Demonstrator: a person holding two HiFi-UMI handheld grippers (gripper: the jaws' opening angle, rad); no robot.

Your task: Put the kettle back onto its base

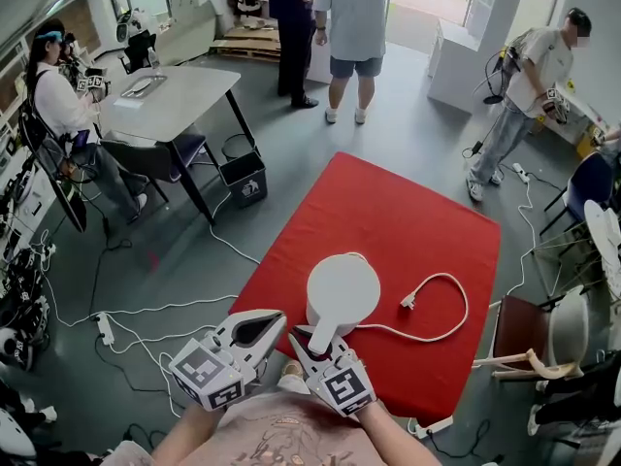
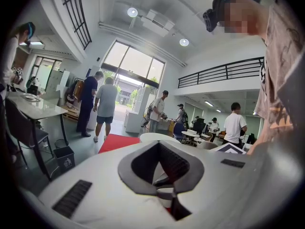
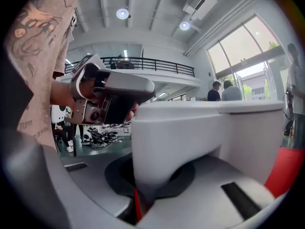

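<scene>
Red tabletop [image 1: 388, 212], seen corner-on. The kettle [image 1: 343, 289] stands upright close to the near edge, nearer the near left corner than the right.

Room to move: the far half of the tabletop is bare out to the far corner. The strip between the kettle and the left edge is narrow. Toward the right edge lies only the white cord [image 1: 456, 318], which comes out from under the kettle, loops wide and ends in its plug [image 1: 409, 301], just right of the kettle body. The kettle hides whatever is under it, so I cannot tell how it sits there.

Around: grey floor [image 1: 194, 260] with loose cables [image 1: 126, 314] off the left edge. A white table [image 1: 175, 95] and a black bin [image 1: 243, 178] stand farther left. Two people [image 1: 354, 27] stand beyond the far corner.

Orientation: lid up. The handle [image 1: 323, 336] points back at me across the near edge. The long axis runs from the handle through the body toward the far edge.

My right tool [image 1: 315, 346] is clamped on the handle, which fills its jaws in the right gripper view. My left tool [image 1: 275, 318] sits just left of the handle with its jaw tips together and nothing in them.
</scene>
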